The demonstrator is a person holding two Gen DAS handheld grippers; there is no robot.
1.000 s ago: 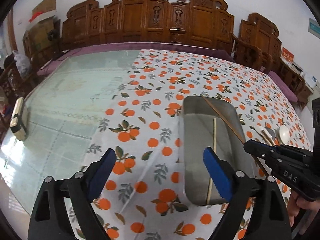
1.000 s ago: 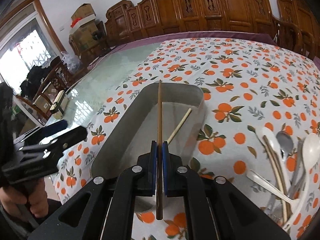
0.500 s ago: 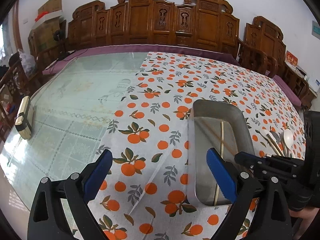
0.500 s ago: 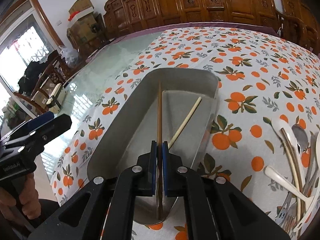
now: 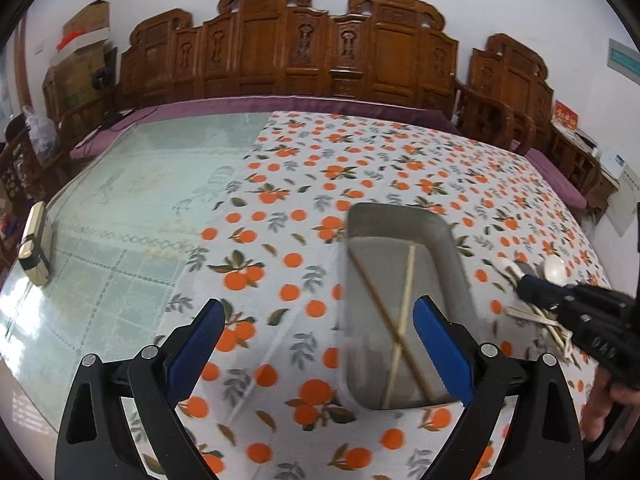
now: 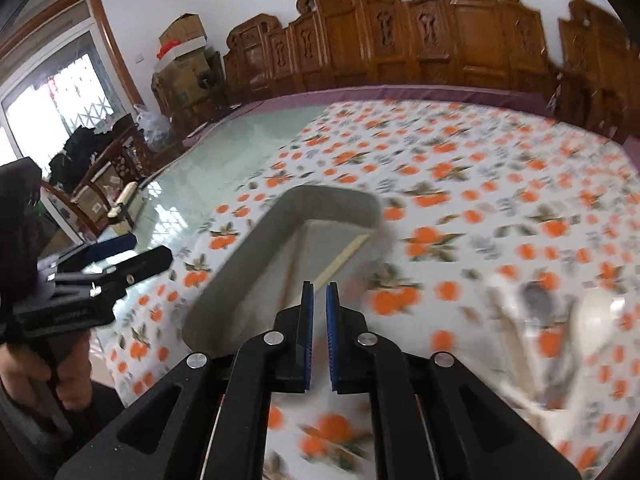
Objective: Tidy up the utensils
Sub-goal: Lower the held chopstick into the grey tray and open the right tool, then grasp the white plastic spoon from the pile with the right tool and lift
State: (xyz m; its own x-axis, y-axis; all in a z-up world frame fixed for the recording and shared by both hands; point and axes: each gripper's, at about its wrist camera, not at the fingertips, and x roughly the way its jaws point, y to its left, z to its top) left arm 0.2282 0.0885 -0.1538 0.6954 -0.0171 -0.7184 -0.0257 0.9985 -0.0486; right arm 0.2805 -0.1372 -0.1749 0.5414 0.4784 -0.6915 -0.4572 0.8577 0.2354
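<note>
A metal tray lies on the orange-print cloth and holds a dark brown chopstick crossed with a pale chopstick. The tray shows blurred in the right wrist view with the pale chopstick inside. My left gripper is wide open and empty, near the tray's left front. My right gripper is slightly open with nothing between its pads, above the tray's near right edge; it also shows in the left wrist view. A pile of white spoons and metal cutlery lies right of the tray.
The cloth covers the right part of a glass-topped table. A small box sits at the table's left edge. Carved wooden chairs line the far side. The spoons lie beside my right gripper.
My right gripper let go of the dark chopstick, which now lies in the tray across the pale one. The right gripper has moved right toward the cutlery pile. The left gripper stayed open.
</note>
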